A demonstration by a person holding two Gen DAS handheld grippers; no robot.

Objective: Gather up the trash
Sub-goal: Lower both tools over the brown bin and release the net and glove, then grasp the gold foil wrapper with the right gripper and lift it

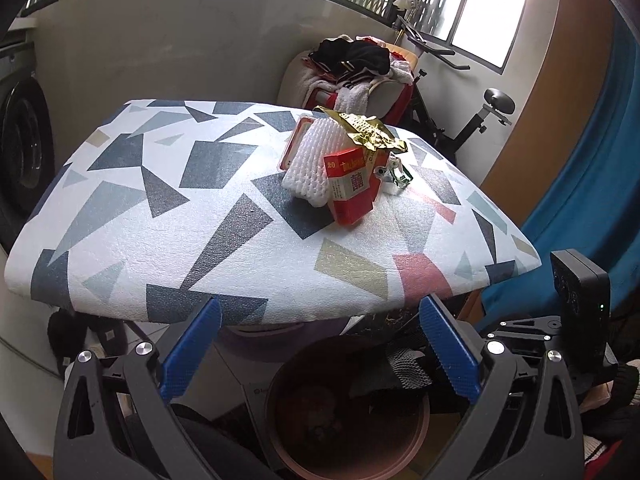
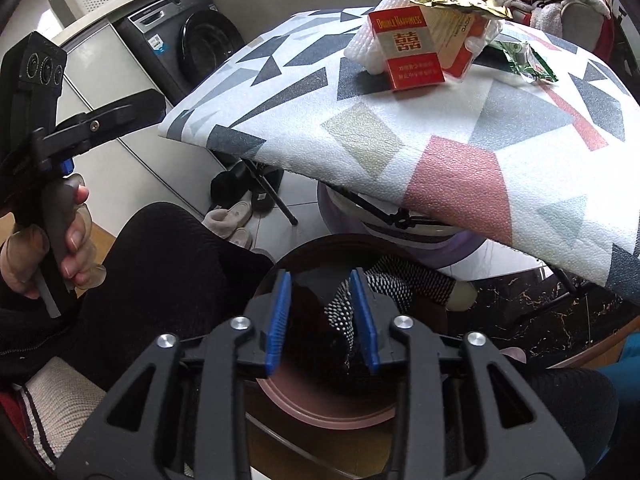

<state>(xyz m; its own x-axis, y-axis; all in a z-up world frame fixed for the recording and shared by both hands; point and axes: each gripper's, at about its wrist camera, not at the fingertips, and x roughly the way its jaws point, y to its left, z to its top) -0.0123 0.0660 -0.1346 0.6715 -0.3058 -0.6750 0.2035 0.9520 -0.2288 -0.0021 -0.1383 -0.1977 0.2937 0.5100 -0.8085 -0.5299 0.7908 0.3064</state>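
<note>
Hovering over the bin (image 2: 320, 408): right gripper (image 2: 323, 316) points down into the round pinkish-rimmed bin under the counter's (image 2: 460, 184) near edge. Blue fingers (image 2: 278, 320) stand partly apart, nothing pinched between the pads. A black-and-white dotted cloth (image 2: 400, 284) shows in the gap and runs off to 2 o'clock over the bin's rim; can't tell if it touches the right pad.

Left gripper (image 1: 320, 344) is below the counter's (image 1: 240, 248) front edge, fingers (image 1: 192, 352) wide apart and empty, aimed over the same bin (image 1: 344, 432). In the right wrist view a hand (image 2: 60, 236) grips the left tool's handle at 9 o'clock.

Trash still on the counter, clustered at 12–1 o'clock in both views:
- red cigarette pack (image 1: 352, 188), upright and tilted, nearest the front
- white foam net sleeve (image 1: 308, 160) just behind it at 10 o'clock, touching
- crumpled gold foil (image 1: 368, 132) lying on top of the pile
- clear box with red trim (image 1: 294, 142) behind the foam
- green-and-clear wrapper (image 2: 524, 60) at 3 o'clock of the pack, just beside the pile

Background: washing machine (image 2: 188, 40) at 10 o'clock, slippers (image 2: 232, 220) on the floor, pile of clothes (image 1: 352, 64) behind the counter.
</note>
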